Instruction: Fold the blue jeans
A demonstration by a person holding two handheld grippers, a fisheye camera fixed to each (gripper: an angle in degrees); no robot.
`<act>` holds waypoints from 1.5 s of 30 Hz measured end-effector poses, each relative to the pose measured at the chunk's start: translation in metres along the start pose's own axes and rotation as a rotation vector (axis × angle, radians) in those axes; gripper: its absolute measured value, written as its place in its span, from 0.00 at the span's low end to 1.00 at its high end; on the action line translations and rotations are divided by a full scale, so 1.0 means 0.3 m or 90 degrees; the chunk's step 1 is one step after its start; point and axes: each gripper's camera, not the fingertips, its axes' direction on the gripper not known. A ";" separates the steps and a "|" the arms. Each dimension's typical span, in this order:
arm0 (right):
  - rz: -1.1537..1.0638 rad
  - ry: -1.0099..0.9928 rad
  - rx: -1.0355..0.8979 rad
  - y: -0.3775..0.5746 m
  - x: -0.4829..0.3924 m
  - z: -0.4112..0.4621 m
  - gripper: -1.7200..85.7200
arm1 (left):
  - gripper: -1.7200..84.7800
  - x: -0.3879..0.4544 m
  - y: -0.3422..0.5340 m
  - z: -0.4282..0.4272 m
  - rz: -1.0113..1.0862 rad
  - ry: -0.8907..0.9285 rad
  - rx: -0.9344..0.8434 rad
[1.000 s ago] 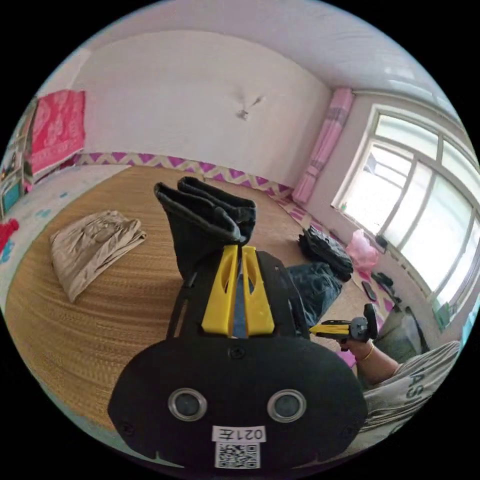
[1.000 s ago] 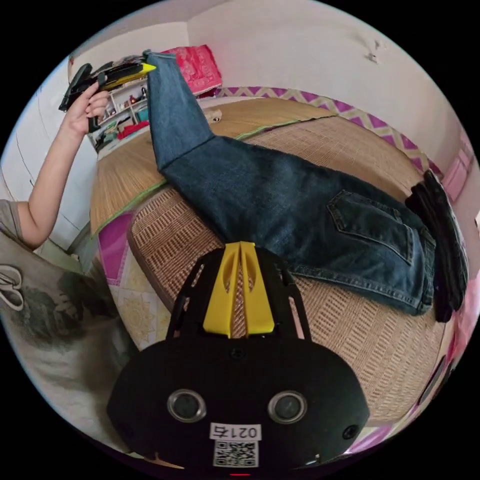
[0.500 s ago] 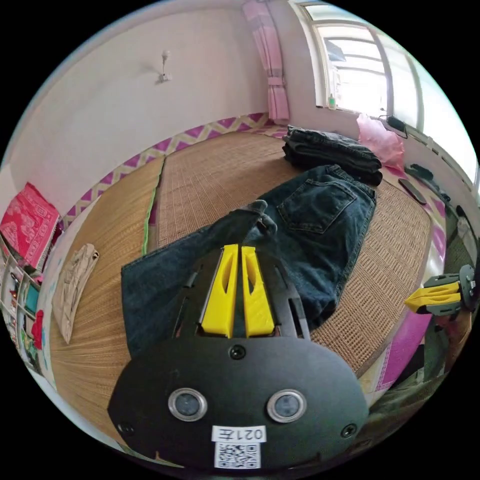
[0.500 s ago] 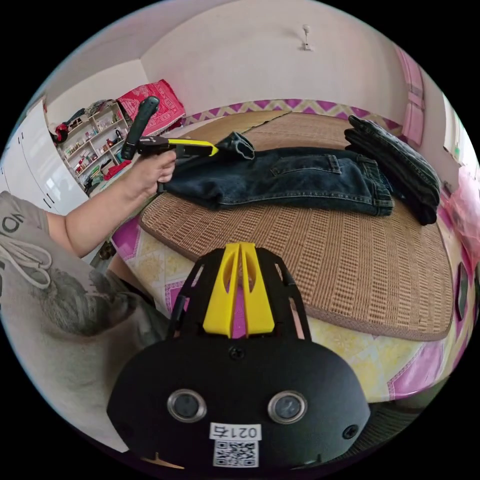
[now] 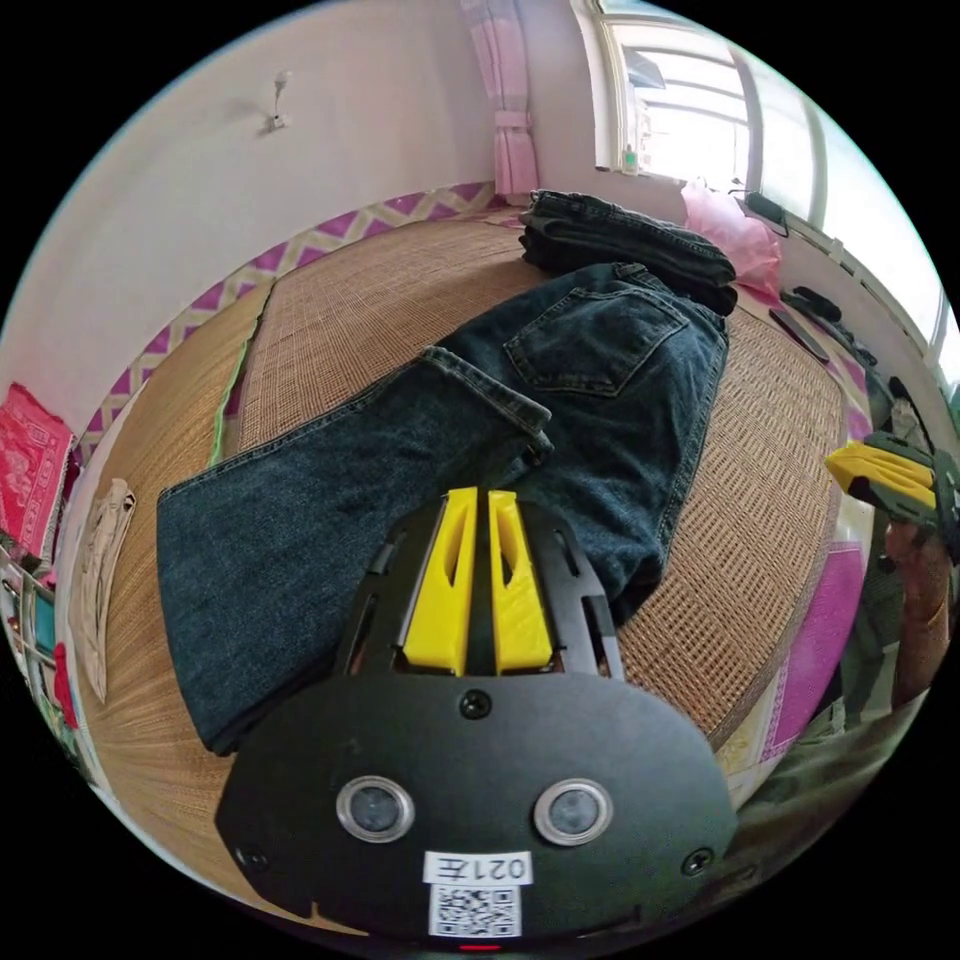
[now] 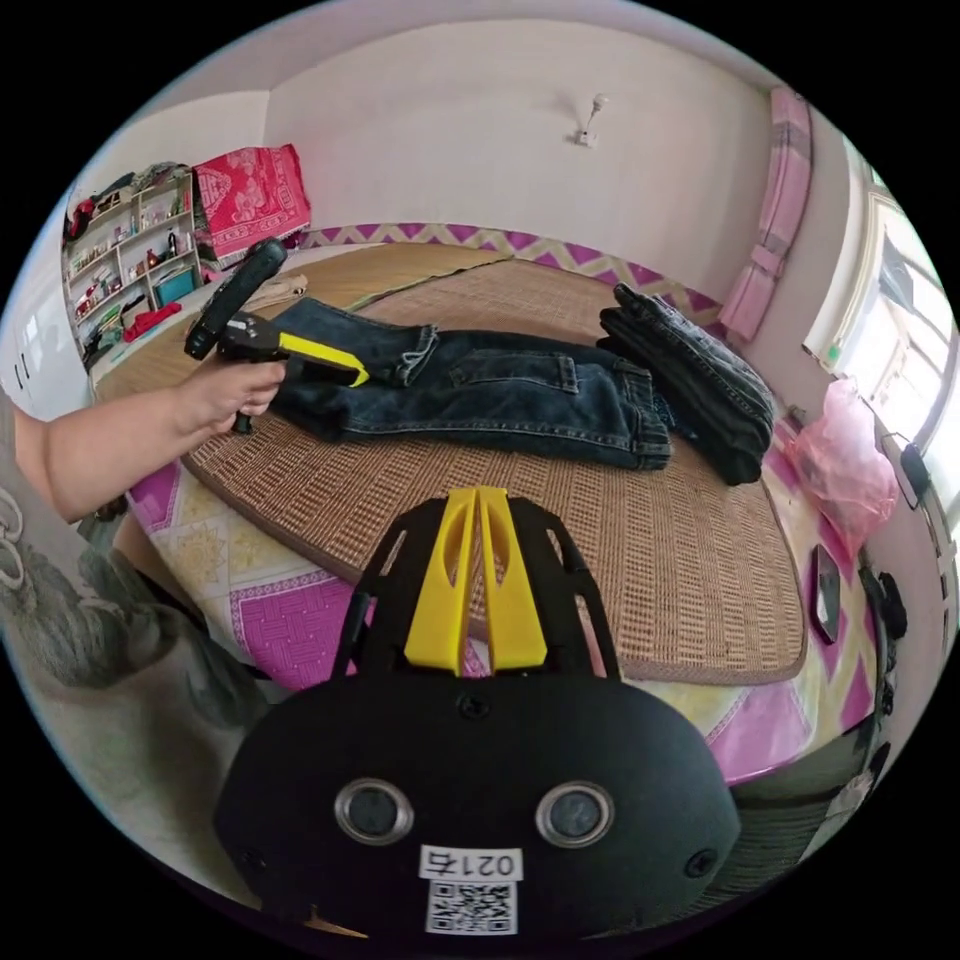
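The blue jeans [image 5: 400, 470] lie flat on the woven mat [image 5: 760, 500], with the legs doubled over toward the seat and the hem [image 5: 490, 395] just short of the back pocket. My left gripper [image 5: 480, 493] is low over the folded leg's edge beside the hem corner, its jaws close together with denim in the narrow gap. In the right gripper view a hand holds the left gripper [image 6: 362, 377] against the jeans [image 6: 500, 395]. My right gripper [image 6: 478, 492] hangs shut and empty above the mat's near edge; the right gripper [image 5: 880, 475] also appears at the far right of the left gripper view.
A stack of dark folded clothes [image 6: 700, 380] sits beyond the waistband, with a pink bag [image 6: 845, 465] behind it. A beige garment [image 5: 100, 560] lies on the far mat. A dark flat device [image 6: 825, 595] rests by the mat's edge. Shelves [image 6: 130, 250] line one wall.
The left gripper has swung the raised leg end down and laid it over the jeans, so the legs now lie doubled. The right gripper has stayed shut and empty, drawn back off the jeans.
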 end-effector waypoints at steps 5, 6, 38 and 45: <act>0.149 -0.017 -0.001 -0.025 0.280 0.041 0.12 | 0.04 -0.121 0.071 -0.032 -0.018 0.094 0.037; 0.205 -0.010 -0.010 -0.024 0.375 0.064 0.15 | 0.05 -0.143 0.081 -0.040 -0.017 0.127 0.045; -0.135 0.023 0.214 -1.123 -1.195 -0.089 0.05 | 0.01 -1.304 1.183 0.224 -0.443 0.556 0.255; -0.436 0.008 0.034 -1.000 -2.019 0.442 0.06 | 0.01 -1.429 1.600 0.054 -0.521 0.524 0.261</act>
